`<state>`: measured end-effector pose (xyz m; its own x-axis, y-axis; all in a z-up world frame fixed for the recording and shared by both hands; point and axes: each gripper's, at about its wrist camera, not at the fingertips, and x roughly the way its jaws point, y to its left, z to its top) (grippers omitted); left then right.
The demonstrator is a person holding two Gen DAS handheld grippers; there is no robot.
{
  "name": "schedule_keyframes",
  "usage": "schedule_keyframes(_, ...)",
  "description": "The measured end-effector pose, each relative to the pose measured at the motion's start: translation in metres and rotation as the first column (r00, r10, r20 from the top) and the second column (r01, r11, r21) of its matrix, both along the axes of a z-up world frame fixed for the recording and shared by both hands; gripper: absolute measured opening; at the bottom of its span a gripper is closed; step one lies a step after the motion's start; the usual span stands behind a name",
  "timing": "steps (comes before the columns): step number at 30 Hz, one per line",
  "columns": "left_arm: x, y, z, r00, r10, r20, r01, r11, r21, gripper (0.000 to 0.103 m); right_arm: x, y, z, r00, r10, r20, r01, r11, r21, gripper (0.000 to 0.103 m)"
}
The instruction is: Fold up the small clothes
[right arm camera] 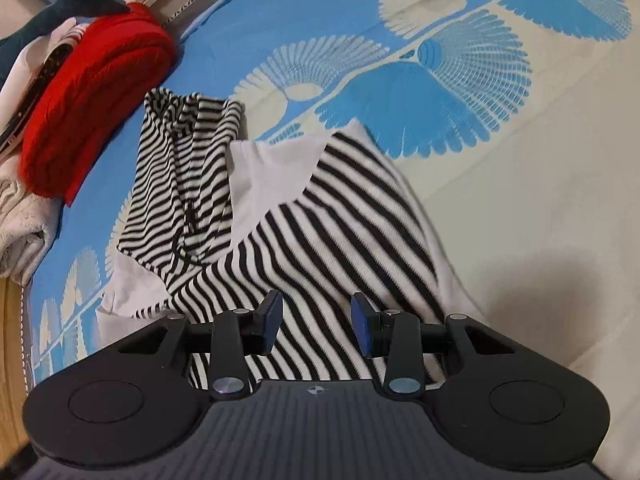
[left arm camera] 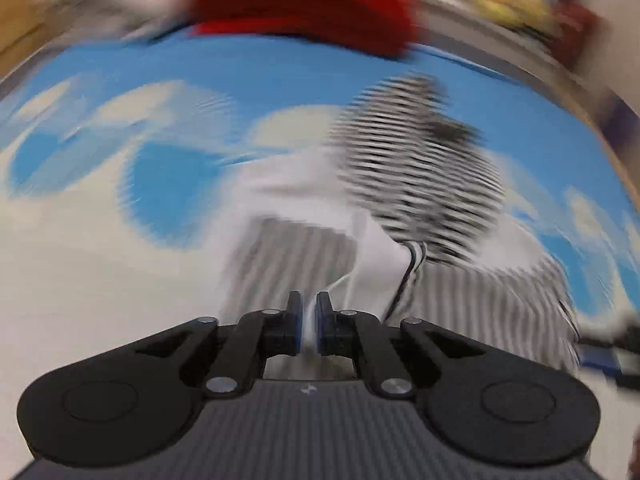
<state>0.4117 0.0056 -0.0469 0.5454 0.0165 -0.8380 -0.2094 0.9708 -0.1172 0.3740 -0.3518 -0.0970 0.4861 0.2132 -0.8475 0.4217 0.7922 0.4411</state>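
Observation:
A black-and-white striped top with white panels lies on the blue and cream patterned bedspread. In the right wrist view my right gripper is open and empty, its jaws spread just above the top's near striped part. In the blurred left wrist view my left gripper is shut on a white edge of the striped top, with fabric pinched between the pads. The top's striped hood lies beyond it.
A folded red knit garment sits on a pile of pale clothes at the bed's far left, with a dark shark plush behind. The red garment also shows in the left wrist view. A wooden bed edge runs at left.

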Motion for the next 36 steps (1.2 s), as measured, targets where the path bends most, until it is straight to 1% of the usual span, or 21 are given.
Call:
schedule_keyframes(1, 0.003, 0.019, -0.003, 0.998, 0.060, -0.012, -0.060, 0.997, -0.040, 0.007, 0.000, 0.003, -0.001, 1.000, 0.001, -0.003, -0.001, 1.000, 0.004, 0.041)
schedule_keyframes(3, 0.010, 0.044, -0.007, 0.994, 0.106, -0.027, -0.108, 0.989, -0.104, 0.007, -0.001, 0.008, -0.004, 1.000, 0.007, -0.011, -0.007, 1.000, -0.001, 0.041)
schedule_keyframes(5, 0.013, 0.050, -0.009, 0.995, 0.095, -0.028, -0.098, 0.986, -0.138, 0.013, -0.001, 0.012, -0.007, 1.000, 0.010, -0.022, -0.010, 1.000, -0.009, 0.042)
schedule_keyframes(6, 0.016, 0.051, -0.013, 0.996, 0.080, -0.044, -0.087, 0.981, -0.174, 0.024, -0.001, 0.014, -0.009, 1.000, 0.010, -0.028, -0.010, 1.000, -0.008, 0.042)
schedule_keyframes(7, 0.018, 0.053, -0.018, 0.996, 0.070, -0.063, -0.082, 0.973, -0.217, 0.031, -0.001, 0.016, -0.010, 0.999, 0.010, -0.032, -0.010, 1.000, -0.007, 0.042)
schedule_keyframes(9, 0.021, 0.054, -0.032, 0.991, 0.066, -0.113, -0.095, 0.958, -0.270, 0.031, 0.000, 0.019, -0.013, 0.999, 0.013, -0.041, -0.013, 1.000, -0.009, 0.042)
schedule_keyframes(11, 0.023, 0.055, -0.047, 0.980, 0.074, -0.183, -0.124, 0.952, -0.281, 0.031, 0.000, 0.020, -0.015, 0.999, 0.016, -0.046, -0.016, 1.000, -0.007, 0.042)
schedule_keyframes(15, 0.021, 0.059, -0.065, 0.962, 0.083, -0.262, -0.154, 0.952, -0.264, 0.031, 0.002, 0.024, -0.016, 0.998, 0.029, -0.047, -0.029, 1.000, -0.006, 0.042)
schedule_keyframes(19, 0.020, 0.055, -0.071, 0.960, 0.038, -0.279, -0.111, 0.961, -0.251, 0.031, 0.005, 0.025, -0.019, 0.998, 0.027, -0.058, -0.027, 1.000, -0.002, 0.044)
schedule_keyframes(20, 0.020, 0.054, -0.072, 0.960, 0.030, -0.278, -0.101, 0.964, -0.247, 0.029, 0.005, 0.025, -0.021, 0.998, 0.025, -0.062, -0.025, 1.000, 0.002, 0.044)
schedule_keyframes(21, 0.020, 0.053, -0.071, 0.963, 0.019, -0.267, -0.086, 0.967, -0.241, 0.003, 0.006, 0.024, -0.022, 0.998, 0.022, -0.066, -0.022, 1.000, 0.009, 0.044)
schedule_keyframes(24, 0.018, 0.050, -0.048, 0.986, 0.008, -0.168, -0.036, 0.986, -0.163, 0.003, 0.005, 0.024, -0.027, 0.997, 0.011, -0.083, -0.010, 1.000, 0.013, 0.044)
schedule_keyframes(26, 0.016, 0.045, -0.031, 0.995, -0.009, -0.104, -0.003, 0.993, -0.120, 0.003, 0.004, 0.022, -0.029, 0.996, -0.005, -0.093, 0.005, 1.000, 0.004, 0.044)
schedule_keyframes(27, 0.015, 0.044, -0.031, 0.994, -0.011, -0.109, 0.000, 0.994, -0.105, 0.003, 0.003, 0.020, -0.031, 0.995, -0.015, -0.102, 0.015, 1.000, 0.001, 0.044)
schedule_keyframes(29, 0.018, 0.045, -0.044, 0.981, -0.008, -0.192, -0.013, 0.994, -0.109, 0.005, 0.000, 0.013, -0.038, 0.990, -0.057, -0.130, 0.058, 0.998, 0.003, 0.044)
schedule_keyframes(30, 0.019, 0.047, -0.054, 0.969, -0.004, -0.246, -0.026, 0.993, -0.116, 0.005, -0.001, 0.009, -0.042, 0.987, -0.076, -0.144, 0.077, 0.997, 0.003, 0.044)
schedule_keyframes(31, 0.018, 0.048, -0.058, 0.964, 0.009, -0.264, -0.040, 0.993, -0.111, 0.005, -0.002, 0.005, -0.045, 0.984, -0.091, -0.155, 0.093, 0.996, 0.005, 0.044)
schedule_keyframes(32, 0.018, 0.047, -0.054, 0.970, 0.022, -0.244, -0.045, 0.995, -0.089, 0.005, -0.003, 0.003, -0.047, 0.981, -0.104, -0.162, 0.105, 0.994, 0.003, 0.044)
schedule_keyframes(33, 0.018, 0.045, -0.046, 0.980, 0.020, -0.198, -0.034, 0.997, -0.071, 0.005, -0.004, 0.001, -0.046, 0.979, -0.115, -0.166, 0.115, 0.993, -0.007, 0.044)
schedule_keyframes(34, 0.018, 0.041, -0.036, 0.990, -0.003, -0.143, -0.006, 0.998, -0.062, 0.006, -0.004, 0.001, -0.044, 0.980, -0.119, -0.162, 0.118, 0.993, -0.016, 0.044)
schedule_keyframes(36, 0.018, 0.033, -0.024, 0.996, -0.053, -0.075, 0.050, 0.998, -0.049, 0.010, -0.004, 0.002, -0.039, 0.984, -0.112, -0.141, 0.109, 0.994, -0.030, 0.044)
